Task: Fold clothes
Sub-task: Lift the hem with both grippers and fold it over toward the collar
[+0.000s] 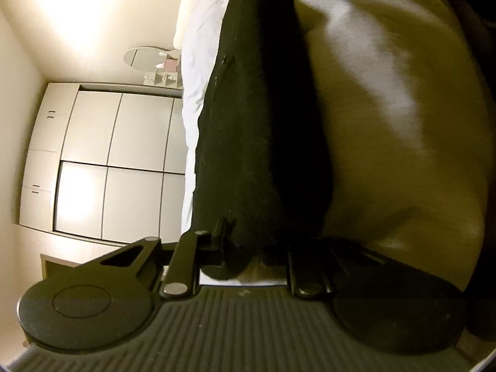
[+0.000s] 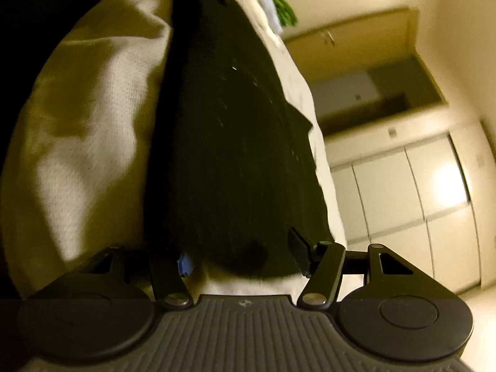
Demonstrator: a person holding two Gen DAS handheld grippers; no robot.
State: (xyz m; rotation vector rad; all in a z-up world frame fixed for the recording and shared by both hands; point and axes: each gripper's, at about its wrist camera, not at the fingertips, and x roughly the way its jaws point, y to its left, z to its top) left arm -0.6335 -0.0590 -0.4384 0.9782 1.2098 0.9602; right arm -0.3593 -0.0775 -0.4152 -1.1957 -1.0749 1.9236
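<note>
While both cameras tilt up toward the room, each hand-held gripper is clamped on the same black garment: the left hand-held gripper point(image 1: 238, 257) pinches a bunched lower end of the black garment point(image 1: 257, 130) between its fingers, and the right hand-held gripper point(image 2: 245, 260) grips another bunched end of the black garment point(image 2: 229, 155), fabric filling the gap between its fingers. Garment hangs stretched away from both cameras, lint specks visible on it. Beside it, touching along one long edge, sits a cream knit cloth point(image 1: 387, 124), also seen in the right wrist view point(image 2: 86, 130); cannot tell whether it is a garment or something else. White bedding point(image 1: 201, 62) lies behind the black fabric on the other side. Pale cabinet doors point(image 1: 124, 161) and cabinets point(image 2: 412, 192) fill the background. Something green point(image 2: 280, 3) and something pale blue peek out past the far end of the garment, too blurred to identify.
</note>
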